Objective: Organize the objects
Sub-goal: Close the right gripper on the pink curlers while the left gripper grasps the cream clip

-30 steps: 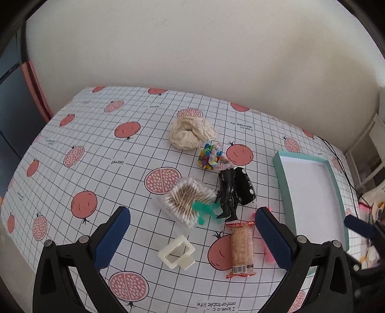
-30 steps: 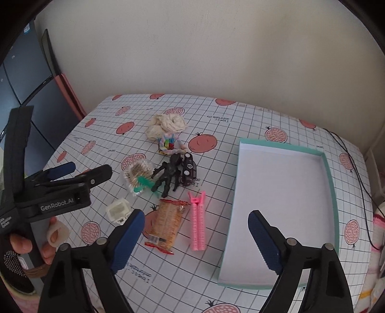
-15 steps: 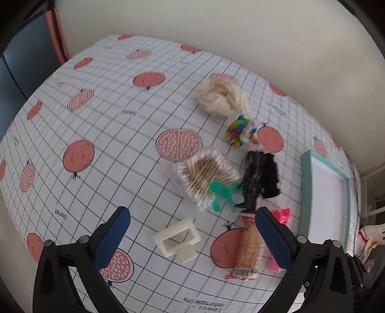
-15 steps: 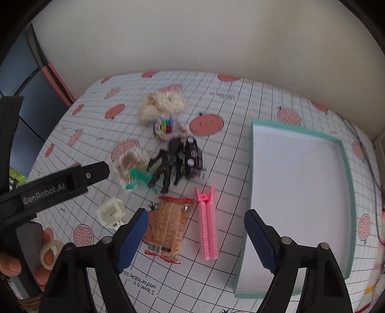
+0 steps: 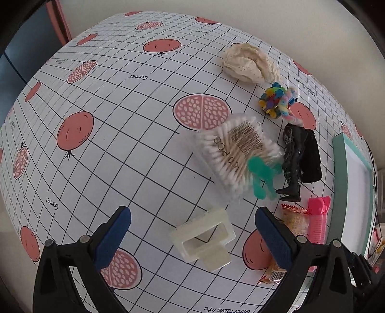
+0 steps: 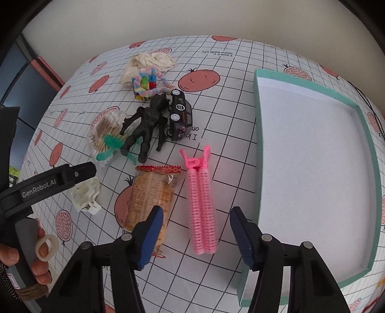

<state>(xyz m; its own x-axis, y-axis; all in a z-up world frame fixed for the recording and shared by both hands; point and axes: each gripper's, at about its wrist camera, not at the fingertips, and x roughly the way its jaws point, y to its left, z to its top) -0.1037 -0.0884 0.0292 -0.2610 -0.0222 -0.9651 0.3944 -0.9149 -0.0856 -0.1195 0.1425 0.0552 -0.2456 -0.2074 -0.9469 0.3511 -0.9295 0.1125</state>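
Note:
My left gripper [image 5: 192, 231] is open, low over a cream plastic clip [image 5: 203, 237] that lies between its fingers. My right gripper [image 6: 196, 234] is open, just above the near end of a pink hair-roller clip [image 6: 201, 199]. A snack packet [image 6: 149, 196] lies left of it, partly under my left blue pad [image 6: 150, 237]. Further back lie a black figure [image 6: 146, 125], a black toy car [image 6: 179, 113], a cotton-swab bag [image 5: 238, 151], a green toy [image 5: 261, 177], a colourful ball toy [image 5: 276, 101] and a cream cloth [image 5: 250, 63]. The teal box [image 6: 257, 154] is empty.
The table has a white grid cloth with pomegranate prints [image 5: 134, 134]. The left gripper's body and the hand holding it [image 6: 36, 192] show at the left of the right wrist view. A wall [image 6: 192, 16] runs behind the table.
Both grippers have come down and closer to the table. The left one now straddles the cream clip, the right one hangs over the pink hair-roller clip. No object has moved.

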